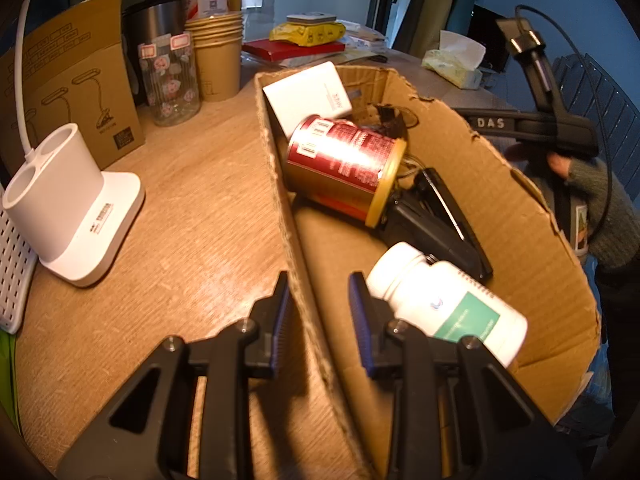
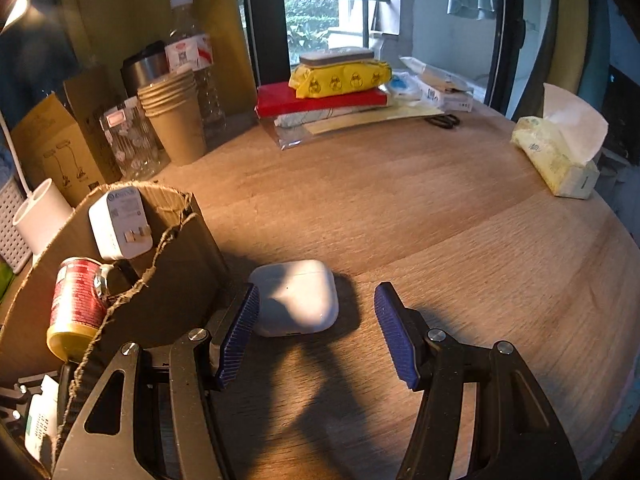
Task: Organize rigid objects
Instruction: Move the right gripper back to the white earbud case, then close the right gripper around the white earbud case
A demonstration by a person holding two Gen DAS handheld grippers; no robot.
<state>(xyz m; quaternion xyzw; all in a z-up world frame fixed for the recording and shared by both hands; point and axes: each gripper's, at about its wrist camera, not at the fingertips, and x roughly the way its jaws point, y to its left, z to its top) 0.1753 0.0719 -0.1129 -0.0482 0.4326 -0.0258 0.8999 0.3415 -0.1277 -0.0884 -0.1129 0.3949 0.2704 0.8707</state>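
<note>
A cardboard box on the wooden table holds a red and gold can, a white charger, a black clip and a white pill bottle. My left gripper straddles the box's near wall with one finger outside and one inside; whether it pinches the wall I cannot tell. In the right wrist view a white earbud case lies on the table just right of the box. My right gripper is open, its fingers to either side of the case, near its front.
A white lamp base, a brown carton, a glass jar, stacked paper cups and a bottle stand at the left. A red book with a yellow packet, scissors and a tissue pack lie further back.
</note>
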